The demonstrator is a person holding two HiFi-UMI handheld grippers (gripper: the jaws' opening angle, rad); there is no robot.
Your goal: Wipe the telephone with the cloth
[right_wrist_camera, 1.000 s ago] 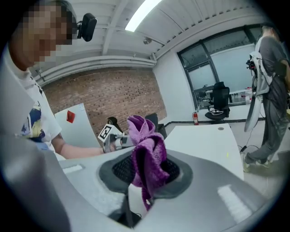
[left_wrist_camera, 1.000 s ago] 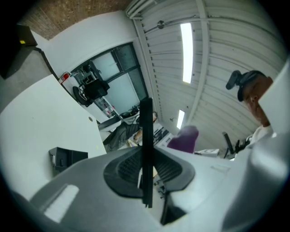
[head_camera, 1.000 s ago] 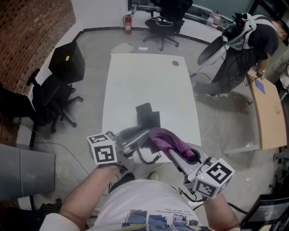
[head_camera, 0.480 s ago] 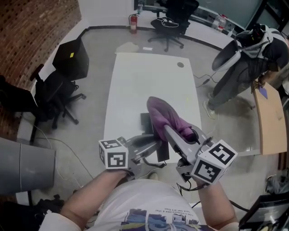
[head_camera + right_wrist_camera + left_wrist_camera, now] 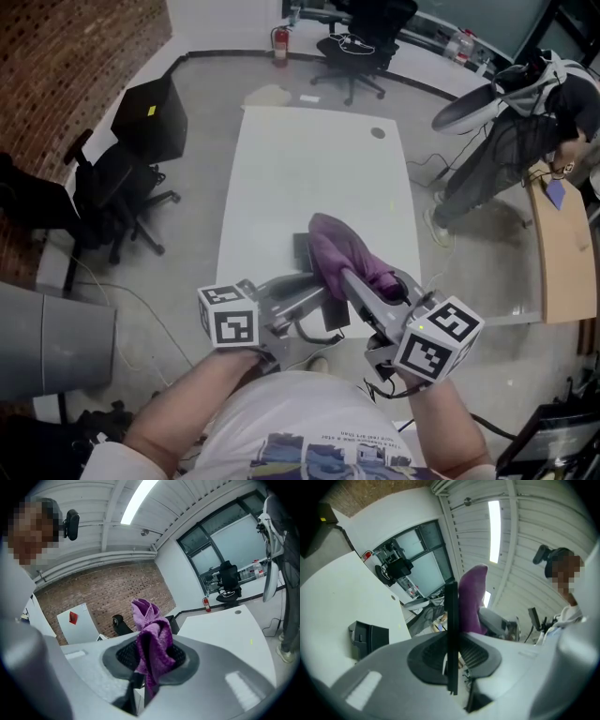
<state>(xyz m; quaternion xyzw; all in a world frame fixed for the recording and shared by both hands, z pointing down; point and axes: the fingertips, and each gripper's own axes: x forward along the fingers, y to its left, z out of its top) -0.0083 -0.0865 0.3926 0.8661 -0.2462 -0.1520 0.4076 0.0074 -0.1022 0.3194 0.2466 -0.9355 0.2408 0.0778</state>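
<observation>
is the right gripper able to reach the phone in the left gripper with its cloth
Probably yes: the right gripper, shut on the cloth, sits right beside the phone clamped in the left gripper, and nothing seems to stand between them.

Head view: high above, steeply down onto both tongs; white table (image 5: pixel 309 178) stretches beyond tips. Left gripper (image 5: pixel 321 293) view: hard behind own jaws, tilted sideways, telephone handset (image 5: pixel 451 634) edge-on, purple cloth (image 5: pixel 471 597) just past it. Right gripper (image 5: pixel 349 276) view: equally close, cloth ahead, brick wall (image 5: pixel 117 592) beyond. All three share cloth, table.
</observation>
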